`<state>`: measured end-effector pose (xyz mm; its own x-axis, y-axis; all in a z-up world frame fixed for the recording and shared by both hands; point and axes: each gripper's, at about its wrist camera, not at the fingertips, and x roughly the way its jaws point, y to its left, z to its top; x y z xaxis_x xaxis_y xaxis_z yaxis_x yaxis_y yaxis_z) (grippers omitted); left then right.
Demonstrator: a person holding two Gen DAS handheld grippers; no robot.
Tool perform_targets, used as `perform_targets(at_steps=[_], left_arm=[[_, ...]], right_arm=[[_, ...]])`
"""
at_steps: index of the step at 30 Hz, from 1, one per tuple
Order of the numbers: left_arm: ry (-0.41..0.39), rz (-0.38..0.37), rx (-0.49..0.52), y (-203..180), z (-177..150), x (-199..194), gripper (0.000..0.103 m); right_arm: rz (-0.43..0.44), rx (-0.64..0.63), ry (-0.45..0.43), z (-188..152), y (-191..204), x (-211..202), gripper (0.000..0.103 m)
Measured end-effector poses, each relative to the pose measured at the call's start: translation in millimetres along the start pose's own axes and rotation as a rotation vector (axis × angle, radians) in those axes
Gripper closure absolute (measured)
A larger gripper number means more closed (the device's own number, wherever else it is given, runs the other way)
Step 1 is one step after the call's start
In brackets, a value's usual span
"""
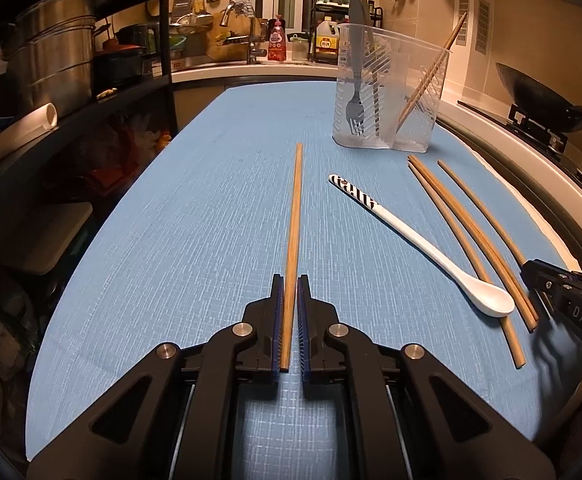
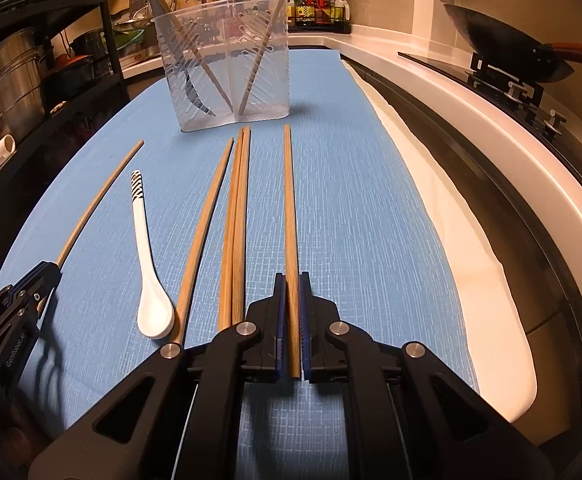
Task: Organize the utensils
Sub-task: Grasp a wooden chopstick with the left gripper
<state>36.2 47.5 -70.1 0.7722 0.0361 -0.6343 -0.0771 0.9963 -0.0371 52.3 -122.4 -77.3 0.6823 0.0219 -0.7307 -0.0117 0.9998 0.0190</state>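
The left gripper (image 1: 289,280) sat clamped on 1 wooden chopstick (image 1: 293,232), which pointed up the blue mat (image 1: 171,240) toward the clear holder (image 1: 391,88) near the far edge. The right gripper (image 2: 289,278) pinched another chopstick (image 2: 289,208) the same way. Between them lay the white spoon (image 2: 147,256) and 3 loose chopsticks (image 2: 235,232), flat on the mat.

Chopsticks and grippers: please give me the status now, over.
Left gripper straddling one chopstick; grip unconfirmed. Right gripper likewise on another chopstick. Holder ahead, path open. Spoon lies between them.
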Motion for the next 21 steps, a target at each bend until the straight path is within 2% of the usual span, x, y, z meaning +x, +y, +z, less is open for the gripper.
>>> perform_targets(at_steps=[21], left_arm=[[0.001,0.0,0.001,2.0,1.6,1.6,0.096]], right_arm=[[-0.005,-0.006,-0.003,-1.4,-0.3,-0.6,0.096]])
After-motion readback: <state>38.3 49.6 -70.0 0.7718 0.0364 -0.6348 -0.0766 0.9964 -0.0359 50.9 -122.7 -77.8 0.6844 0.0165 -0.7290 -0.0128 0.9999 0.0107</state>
